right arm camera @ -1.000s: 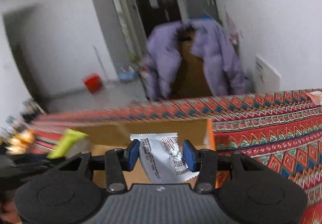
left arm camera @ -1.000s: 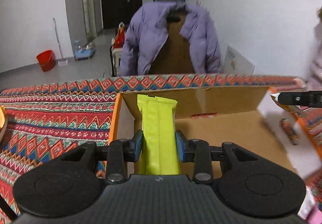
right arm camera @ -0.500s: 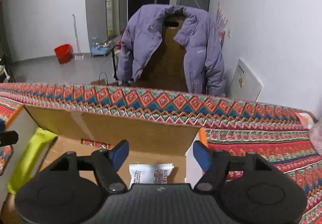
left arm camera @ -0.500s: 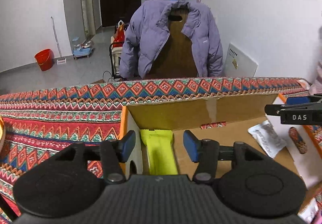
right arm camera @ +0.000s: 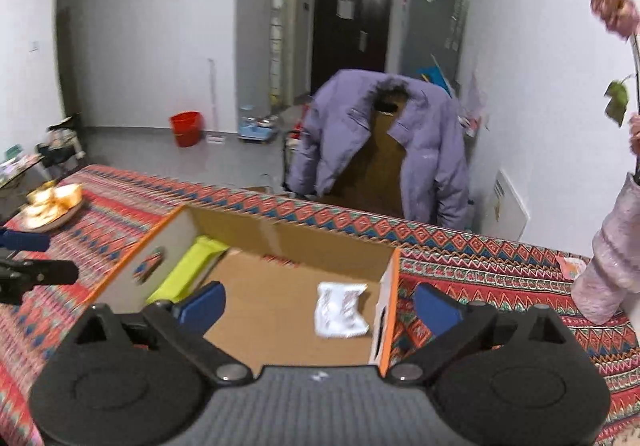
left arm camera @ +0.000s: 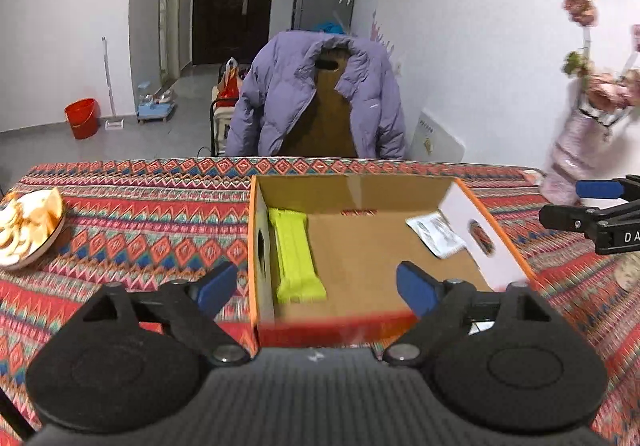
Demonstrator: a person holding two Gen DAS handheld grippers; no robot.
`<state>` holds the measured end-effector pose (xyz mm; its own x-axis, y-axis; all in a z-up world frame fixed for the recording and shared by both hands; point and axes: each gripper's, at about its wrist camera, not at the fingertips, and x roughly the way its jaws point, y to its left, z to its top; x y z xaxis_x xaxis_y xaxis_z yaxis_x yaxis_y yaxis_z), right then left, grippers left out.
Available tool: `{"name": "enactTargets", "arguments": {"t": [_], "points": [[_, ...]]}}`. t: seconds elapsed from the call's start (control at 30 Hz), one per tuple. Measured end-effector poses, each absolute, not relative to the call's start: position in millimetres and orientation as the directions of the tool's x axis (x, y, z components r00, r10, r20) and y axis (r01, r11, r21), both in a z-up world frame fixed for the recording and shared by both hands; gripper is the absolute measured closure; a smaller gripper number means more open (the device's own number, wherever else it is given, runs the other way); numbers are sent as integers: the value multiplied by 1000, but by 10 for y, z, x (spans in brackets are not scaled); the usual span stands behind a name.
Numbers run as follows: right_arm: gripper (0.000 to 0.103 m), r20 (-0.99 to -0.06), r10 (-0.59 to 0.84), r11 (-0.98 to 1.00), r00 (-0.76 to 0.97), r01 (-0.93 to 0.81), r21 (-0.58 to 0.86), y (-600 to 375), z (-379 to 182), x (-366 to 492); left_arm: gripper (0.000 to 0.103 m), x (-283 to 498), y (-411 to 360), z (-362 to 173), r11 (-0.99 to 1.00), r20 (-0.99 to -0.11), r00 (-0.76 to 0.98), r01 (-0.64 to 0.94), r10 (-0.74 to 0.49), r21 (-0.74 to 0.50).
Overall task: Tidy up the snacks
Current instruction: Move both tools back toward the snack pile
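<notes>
While both tools hang above the near edge of the cardboard box (left arm camera: 360,310), neither holds anything. Seen from the left wrist, a plate of pale slices (left arm camera: 28,228) sits on the patterned tablecloth (left arm camera: 152,221) at about nine o'clock. The left gripper (left arm camera: 316,286) has just been spreading its jaws, and they now stand wide with only air between them; one blue pad (left arm camera: 218,286) shows over the cloth outside the box's left wall, the other over the box floor. At roughly twelve o'clock from that gripper, the lime-green snack bar (left arm camera: 294,254) lies flat on the floor of the box, tight along the left wall. Toward one o'clock the white sachet (left arm camera: 438,232) lies on the floor against the right wall, well apart from the bar. At three o'clock the right gripper (left arm camera: 592,201) reaches in from the frame's edge, with a pink vase of flowers (left arm camera: 576,149) behind it. From the right wrist, the same plate shows at ten o'clock and the green bar (right arm camera: 188,266) at eleven, under the left wall. The right gripper (right arm camera: 320,306) has likewise just been parting its jaws, now fully apart and empty, straddling the box's right wall. The sachet (right arm camera: 340,310) lies crumpled on the cardboard at twelve o'clock, just inside that wall. Beyond the table a purple jacket (right arm camera: 360,125) is draped over a chair.
</notes>
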<state>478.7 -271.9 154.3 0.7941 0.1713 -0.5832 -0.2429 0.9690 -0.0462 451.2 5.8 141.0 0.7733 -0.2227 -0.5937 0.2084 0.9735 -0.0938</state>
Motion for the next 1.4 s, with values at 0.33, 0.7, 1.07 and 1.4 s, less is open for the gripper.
{"name": "enactTargets", "arguments": {"t": [0.33,0.7,1.07,1.4], "points": [[0,-483,287,945,827,-326,3,-2676,1348,3160,1,2841,332,1212,978,-454,867,173,-206,-113],[0,-378,196,968,905,-240,-73,-2568,885,1624,0,1509,378,876,989,-380,917,78,-121,-126],[0,-419,164,973,893,-217,-82,-2525,292,897,0,764,80,429,993,-370,924,118,-100,26],[0,-403,170,980,899,-199,-30,-2587,163,723,0,588,-33,262,987,-361,925,146,-115,60]]}}
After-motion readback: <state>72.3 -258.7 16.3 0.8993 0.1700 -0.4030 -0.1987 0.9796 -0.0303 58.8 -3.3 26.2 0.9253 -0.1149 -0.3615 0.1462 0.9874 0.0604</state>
